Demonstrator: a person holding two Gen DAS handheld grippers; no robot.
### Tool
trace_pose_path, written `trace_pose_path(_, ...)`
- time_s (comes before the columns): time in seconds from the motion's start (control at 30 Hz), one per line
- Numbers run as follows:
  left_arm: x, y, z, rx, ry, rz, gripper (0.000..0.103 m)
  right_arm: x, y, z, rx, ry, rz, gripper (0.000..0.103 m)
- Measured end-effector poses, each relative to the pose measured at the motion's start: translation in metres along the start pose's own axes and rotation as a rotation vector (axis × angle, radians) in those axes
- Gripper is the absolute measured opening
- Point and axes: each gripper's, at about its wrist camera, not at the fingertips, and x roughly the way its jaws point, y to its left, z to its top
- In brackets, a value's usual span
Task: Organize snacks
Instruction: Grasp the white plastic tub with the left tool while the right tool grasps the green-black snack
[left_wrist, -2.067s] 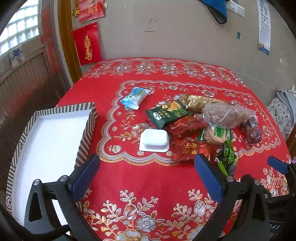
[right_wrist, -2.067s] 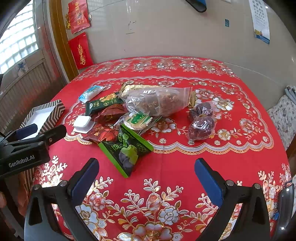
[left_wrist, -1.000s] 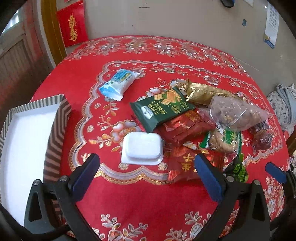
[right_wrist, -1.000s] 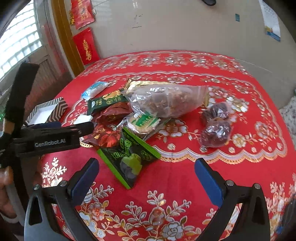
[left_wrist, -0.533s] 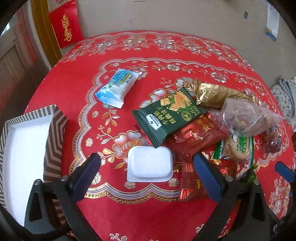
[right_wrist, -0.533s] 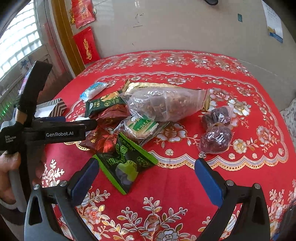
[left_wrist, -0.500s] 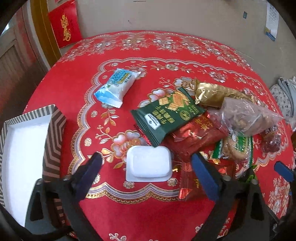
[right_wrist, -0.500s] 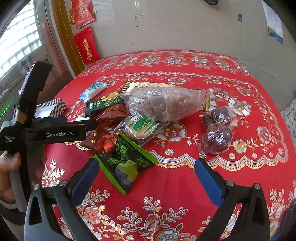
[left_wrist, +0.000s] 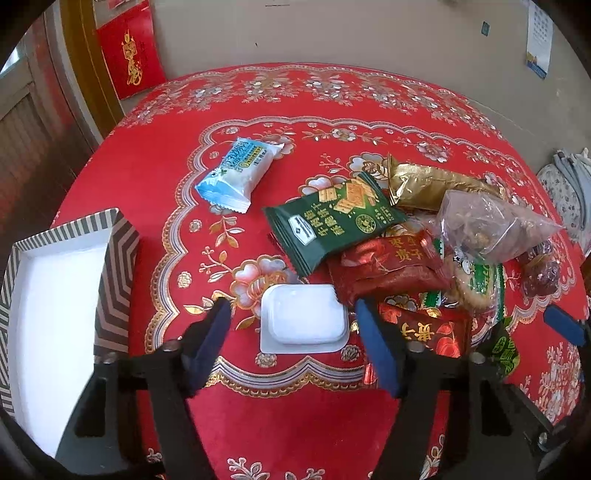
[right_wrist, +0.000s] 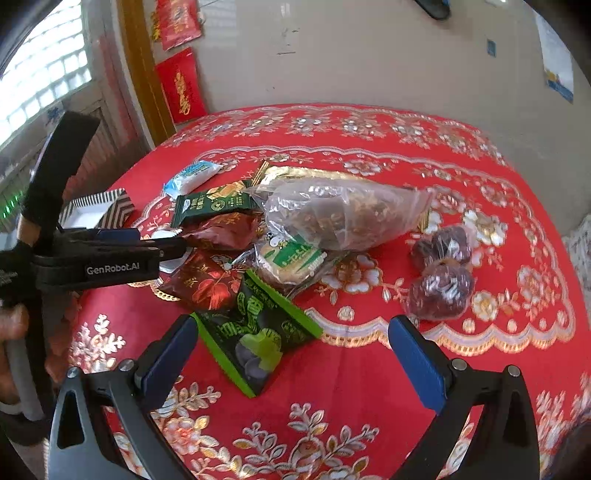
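A round table under a red tablecloth (left_wrist: 155, 177) with gold and silver flower borders stands against a beige wall, where 1 red hanging with gold script (left_wrist: 129, 55) shows beside a wooden door frame. At the table's left edge sits 1 striped box (left_wrist: 110, 291) with a white inside. The snacks lie in a loose cluster on the cloth: 1 white sealed cup (left_wrist: 303, 319), 1 blue-and-white packet (left_wrist: 236, 173) lying apart toward the far left, 1 dark green cracker packet (left_wrist: 332, 221), 1 gold foil packet (left_wrist: 432, 184), 1 clear bag of brown pieces (right_wrist: 343, 214), 2 red packets with gold characters (left_wrist: 388, 266) overlapping each other, 1 clear-wrapped round biscuit with a green label (right_wrist: 291, 258), 1 black-and-green packet (right_wrist: 255, 328) nearest the front edge, and 2 clear wraps of dark red fruit (right_wrist: 441, 291) off to the right, touching each other.

The left gripper (left_wrist: 295, 334) hangs low over the cloth with its 2 blue-padded fingers apart, 1 on either side of the white sealed cup, neither pad touching it. The right gripper (right_wrist: 291, 354) holds nothing, its jaws spread wide, the black-and-green packet lying just ahead of its left finger.
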Motion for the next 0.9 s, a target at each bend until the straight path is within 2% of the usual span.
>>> trace_pose_path(0.1, 0.006, 0.0, 0.0, 0.006, 0.019, 0.002, 0.06, 0.007, 0.003, 0.003, -0.047, 0.007, -0.01, 0.103)
trace_pose_path(0.2, 0.008, 0.0, -0.003, 0.005, 0.025, 0.001, 0.058, 0.016, 0.003, 0.004, -0.068, 0.037, 0.02, 0.103)
trace_pose_path(0.27, 0.007, 0.0, -0.003, 0.005, 0.026, 0.0, 0.053, 0.019, 0.002, 0.003, -0.061, 0.038, 0.028, 0.101)
trace_pose_path(0.3, 0.006, 0.0, -0.003, 0.002, 0.027, 0.003, 0.051, 0.019, 0.001, 0.002, -0.05, 0.034, 0.042, 0.093)
trace_pose_path(0.33, 0.007, 0.001, -0.003, 0.001, 0.027, 0.002, 0.051, 0.019, 0.0, 0.002, -0.035, 0.036, 0.078, 0.079)
trace_pose_path(0.4, 0.007, 0.001, -0.002, 0.001, 0.027, 0.005, 0.051, 0.023, 0.001, -0.001, -0.019, 0.064, 0.121, 0.057)
trace_pose_path(0.5, 0.007, 0.001, -0.003, 0.001, 0.027, 0.008, 0.051, 0.022, 0.005, -0.005, -0.036, 0.058, 0.1, 0.05)
trace_pose_path(0.53, 0.007, 0.001, -0.003, 0.005, 0.025, 0.009, 0.051, 0.019, 0.006, -0.006, -0.039, 0.047, 0.108, 0.041)
trace_pose_path(0.9, -0.009, 0.011, -0.014, -0.018, -0.001, 0.043, 0.051, 0.003, 0.009, -0.019, -0.025, 0.023, 0.124, 0.037)
